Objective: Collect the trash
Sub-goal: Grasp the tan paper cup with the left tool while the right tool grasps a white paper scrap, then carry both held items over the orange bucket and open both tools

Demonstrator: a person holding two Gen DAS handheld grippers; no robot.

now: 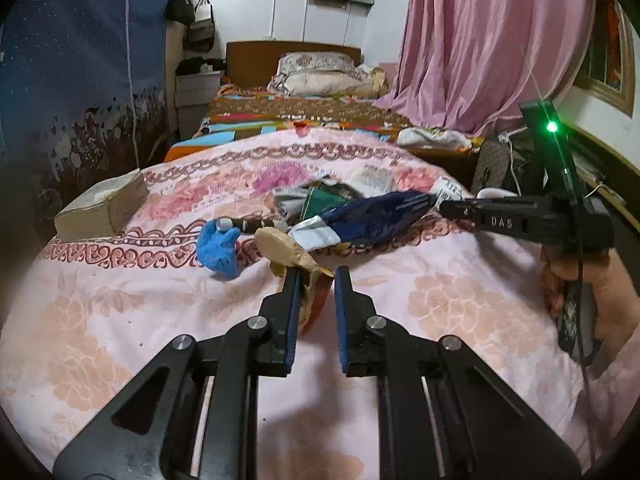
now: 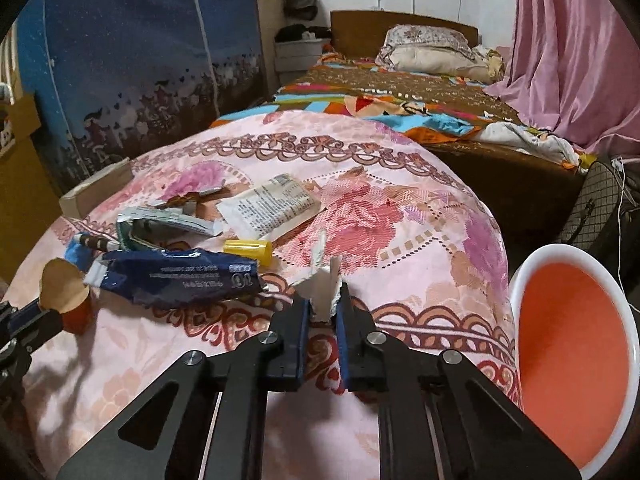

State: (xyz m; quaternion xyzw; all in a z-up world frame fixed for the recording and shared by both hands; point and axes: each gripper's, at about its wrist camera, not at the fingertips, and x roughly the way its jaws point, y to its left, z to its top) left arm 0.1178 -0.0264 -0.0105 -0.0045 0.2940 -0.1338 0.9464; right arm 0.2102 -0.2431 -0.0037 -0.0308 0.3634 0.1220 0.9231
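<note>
My left gripper is shut on a crumpled brown paper cup, which also shows in the right wrist view. My right gripper is shut on a white paper scrap. More trash lies on the pink floral cloth: a dark blue foil wrapper, a yellow cap, a white printed packet, a green-and-silver wrapper and a blue glove. An orange bin with a white rim stands at the right.
A cardboard box sits at the cloth's left edge. A bed with pillows lies beyond. A blue wardrobe stands at left, a pink curtain at right.
</note>
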